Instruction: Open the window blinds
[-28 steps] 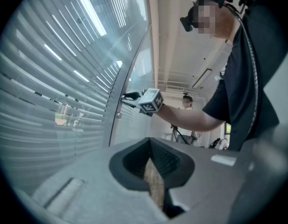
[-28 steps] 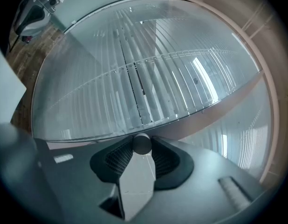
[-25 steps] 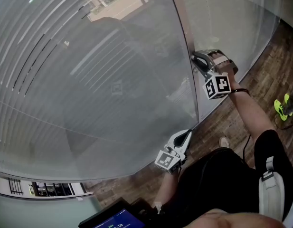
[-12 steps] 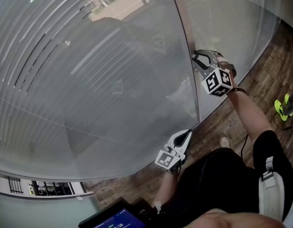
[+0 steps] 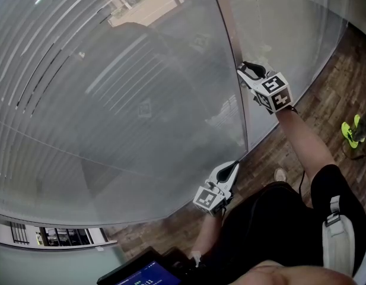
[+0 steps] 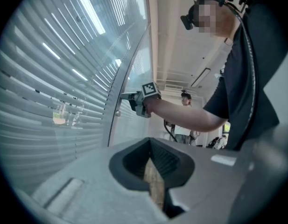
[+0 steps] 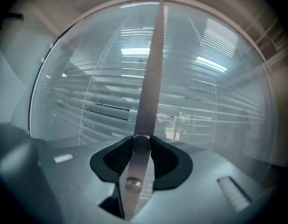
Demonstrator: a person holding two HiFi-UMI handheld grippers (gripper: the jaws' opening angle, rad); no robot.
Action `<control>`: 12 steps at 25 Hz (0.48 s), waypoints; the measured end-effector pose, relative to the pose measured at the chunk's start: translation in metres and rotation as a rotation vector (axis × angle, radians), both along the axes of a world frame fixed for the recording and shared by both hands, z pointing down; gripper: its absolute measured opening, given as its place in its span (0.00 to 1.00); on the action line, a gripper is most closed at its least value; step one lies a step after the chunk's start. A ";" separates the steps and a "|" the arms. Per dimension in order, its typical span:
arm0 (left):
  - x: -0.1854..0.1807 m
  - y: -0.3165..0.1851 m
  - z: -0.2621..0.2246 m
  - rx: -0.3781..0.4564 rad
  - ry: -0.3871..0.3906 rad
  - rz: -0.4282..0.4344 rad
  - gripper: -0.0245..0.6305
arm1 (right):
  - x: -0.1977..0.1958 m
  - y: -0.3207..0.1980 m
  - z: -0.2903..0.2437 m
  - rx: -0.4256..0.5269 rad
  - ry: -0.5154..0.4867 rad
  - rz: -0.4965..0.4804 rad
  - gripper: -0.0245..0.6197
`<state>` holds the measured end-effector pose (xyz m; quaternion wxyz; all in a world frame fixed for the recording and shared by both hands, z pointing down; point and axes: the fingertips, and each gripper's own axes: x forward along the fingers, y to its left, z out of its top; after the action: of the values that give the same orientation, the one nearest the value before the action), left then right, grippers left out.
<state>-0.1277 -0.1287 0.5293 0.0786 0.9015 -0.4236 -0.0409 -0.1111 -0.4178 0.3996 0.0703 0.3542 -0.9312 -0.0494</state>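
Blinds (image 5: 99,111) hang behind glass left of the metal post (image 5: 230,40). On that post, the right gripper (image 5: 249,71) pinches a round knob (image 7: 141,143). Below it, the left gripper (image 5: 232,169) hangs empty, fingers pressed together.

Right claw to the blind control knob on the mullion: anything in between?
Nothing visible. The right claw is closed directly on the knob, which sits on the metal mullion, on this side of the glass.
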 end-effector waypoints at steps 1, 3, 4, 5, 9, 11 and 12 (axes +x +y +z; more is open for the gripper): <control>0.000 0.000 -0.001 0.002 0.002 0.001 0.04 | 0.001 -0.001 0.000 -0.028 -0.034 -0.003 0.23; -0.001 0.001 -0.003 0.005 0.008 0.000 0.04 | 0.001 0.000 -0.001 -0.070 -0.085 -0.007 0.23; -0.002 0.002 -0.004 0.006 0.009 -0.001 0.04 | 0.001 0.000 -0.002 -0.089 -0.106 -0.009 0.23; -0.002 0.002 -0.004 0.007 0.009 -0.001 0.04 | 0.002 0.000 -0.003 -0.107 -0.126 -0.012 0.23; -0.001 0.005 -0.001 0.006 0.007 0.004 0.04 | 0.003 0.000 -0.004 -0.182 -0.208 -0.018 0.23; 0.000 0.006 -0.001 0.004 0.007 0.008 0.04 | 0.004 0.000 -0.005 -0.207 -0.232 -0.019 0.23; 0.001 0.006 -0.001 0.005 0.008 0.009 0.04 | 0.005 0.000 -0.005 -0.216 -0.239 -0.019 0.23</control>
<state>-0.1265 -0.1230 0.5283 0.0783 0.9034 -0.4191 -0.0451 -0.1065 -0.4181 0.3945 -0.0038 0.3390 -0.9361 0.0931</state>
